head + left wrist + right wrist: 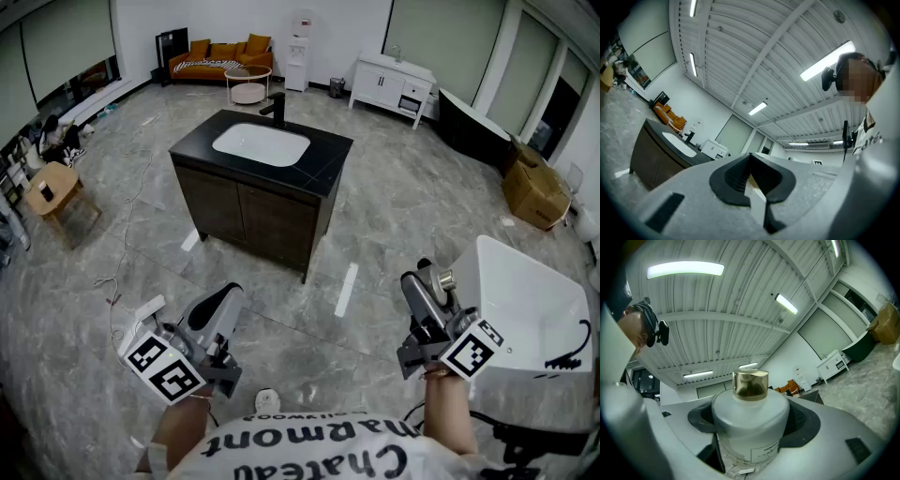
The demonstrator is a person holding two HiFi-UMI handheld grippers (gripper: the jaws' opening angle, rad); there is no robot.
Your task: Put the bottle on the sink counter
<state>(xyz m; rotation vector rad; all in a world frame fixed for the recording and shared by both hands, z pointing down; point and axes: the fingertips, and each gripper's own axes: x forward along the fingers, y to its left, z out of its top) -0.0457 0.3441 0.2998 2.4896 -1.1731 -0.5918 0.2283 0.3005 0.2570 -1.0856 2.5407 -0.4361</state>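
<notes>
The sink counter (323, 161), a dark cabinet with a black top, a white basin and a black tap, stands in the middle of the room, well ahead of both grippers. It also shows at the left of the left gripper view as the sink counter (655, 132). My right gripper (424, 284) is shut on a frosted white bottle (750, 425) with a gold cap (750, 384), held upright between the jaws. The bottle (442, 280) shows only as a small gold tip in the head view. My left gripper (223, 302) is low at the left, jaws together and holding nothing.
A large white tub (534, 319) sits close on my right. Further off are a cardboard box (534, 192), a white cabinet (394, 84), an orange sofa (220, 52), a round side table (248, 82) and a wooden stool (52, 187). White tape strips (347, 289) mark the grey floor.
</notes>
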